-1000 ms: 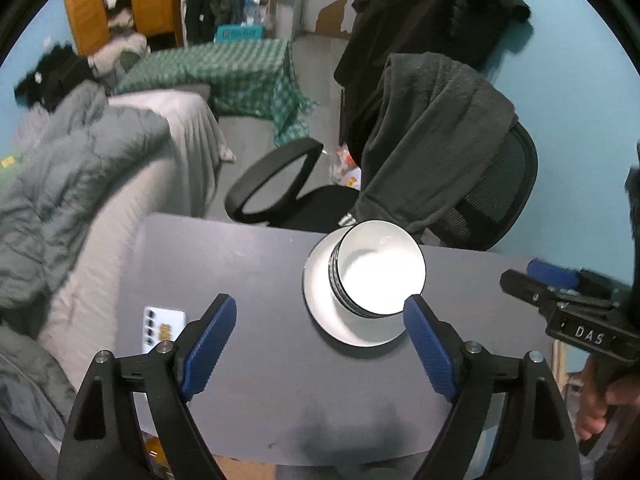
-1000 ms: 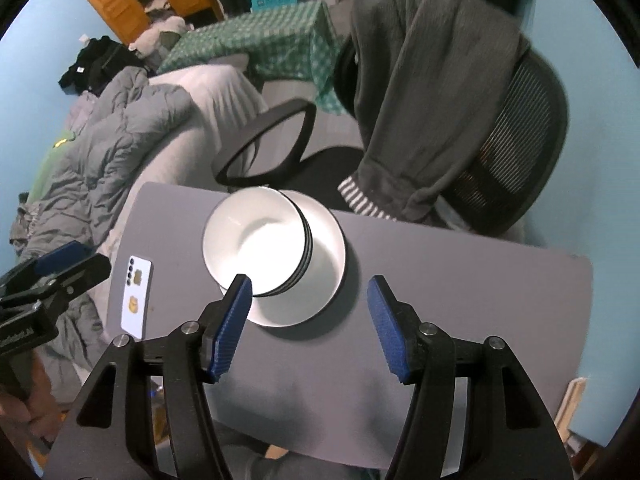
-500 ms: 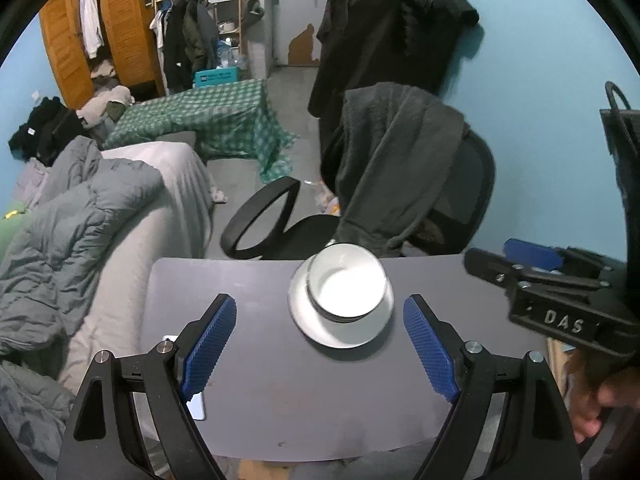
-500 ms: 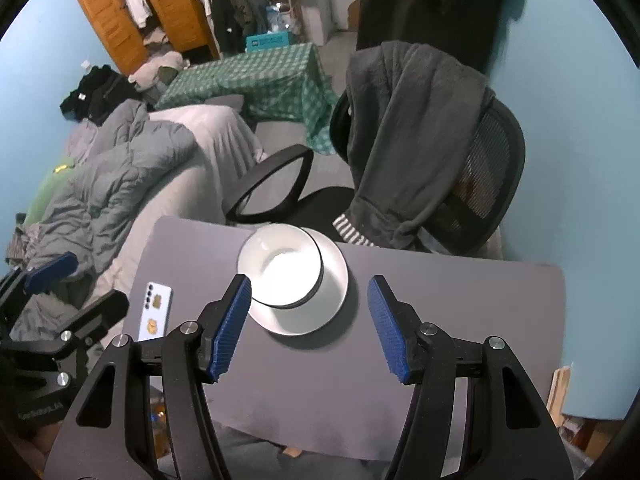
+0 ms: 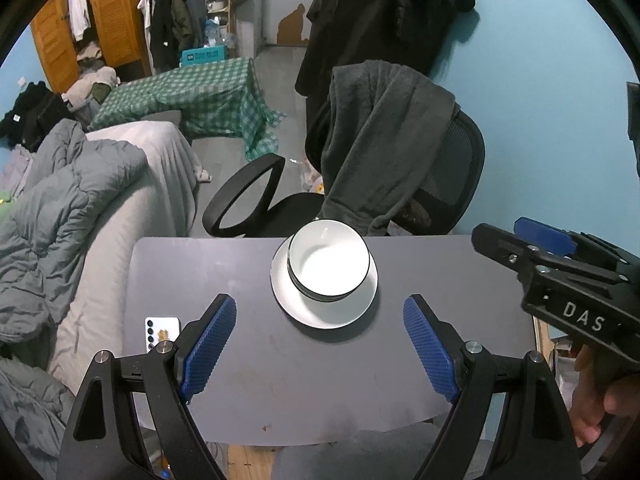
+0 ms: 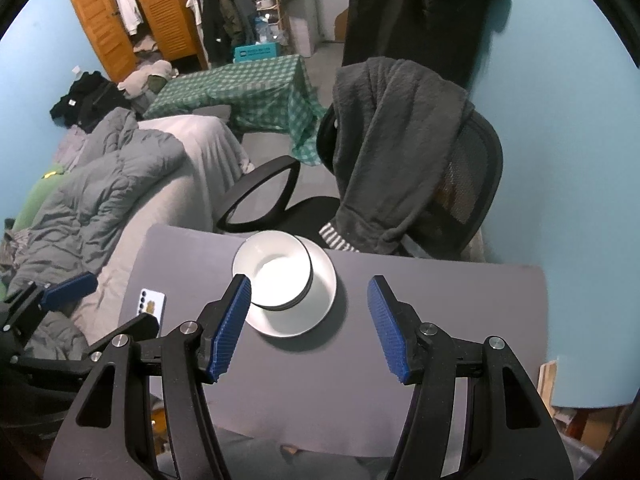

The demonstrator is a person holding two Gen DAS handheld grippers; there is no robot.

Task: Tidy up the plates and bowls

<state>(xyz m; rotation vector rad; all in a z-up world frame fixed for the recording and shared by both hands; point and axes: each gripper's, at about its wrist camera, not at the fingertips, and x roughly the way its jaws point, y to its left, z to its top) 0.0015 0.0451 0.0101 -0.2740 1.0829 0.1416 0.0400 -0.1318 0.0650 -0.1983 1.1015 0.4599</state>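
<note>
A stack of white bowls with dark rims sits on a white plate near the far edge of the grey table. My left gripper is open and empty, held above the table short of the plate. My right gripper is open and empty, above the table just short of the plate. The right gripper also shows at the right of the left wrist view, and the left gripper at the left of the right wrist view.
A white phone lies near the table's left edge. A black office chair with a grey garment over it stands behind the table. A bed with grey bedding lies to the left.
Both grippers have pulled back and up from the stack; the bowls and plate look smaller and farther than a second ago. Both stayed open. The dishes have not moved.
</note>
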